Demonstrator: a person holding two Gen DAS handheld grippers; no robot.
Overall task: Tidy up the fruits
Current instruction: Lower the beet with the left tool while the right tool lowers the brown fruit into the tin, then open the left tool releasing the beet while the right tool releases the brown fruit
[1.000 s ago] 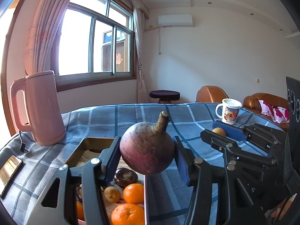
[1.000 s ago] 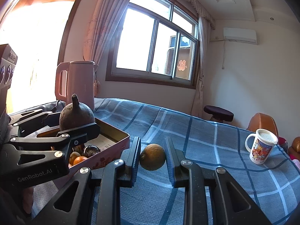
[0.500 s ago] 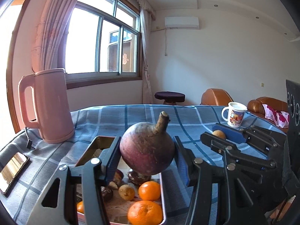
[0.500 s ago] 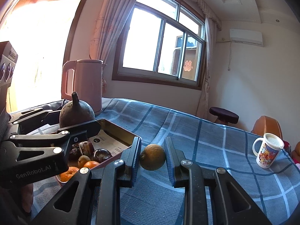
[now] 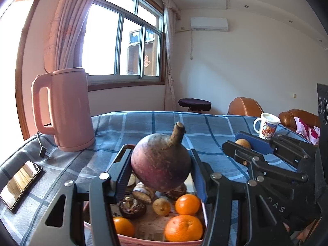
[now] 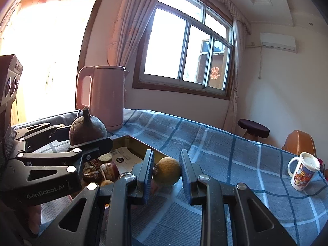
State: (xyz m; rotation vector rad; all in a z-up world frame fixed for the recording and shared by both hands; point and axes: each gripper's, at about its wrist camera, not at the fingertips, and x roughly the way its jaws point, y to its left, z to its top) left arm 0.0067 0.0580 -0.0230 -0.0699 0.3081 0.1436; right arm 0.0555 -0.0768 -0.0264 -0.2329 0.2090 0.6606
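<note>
Orange fruit already in tin (image 5: 123,153) — your left hand-held gripper (image 5: 160,176) clamps the beet (image 5: 162,164), right (image 6: 166,171) clamps a small fruit (image 6: 167,171); both unplaced.

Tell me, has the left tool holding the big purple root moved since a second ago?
Yes. The left tool with the purple root has moved forward over the tray, whose far rim sat well ahead before and is now hidden behind the root.

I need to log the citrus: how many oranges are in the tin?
3, all at the near end of the tin: front right, behind it, front left. More may be hidden.
</note>
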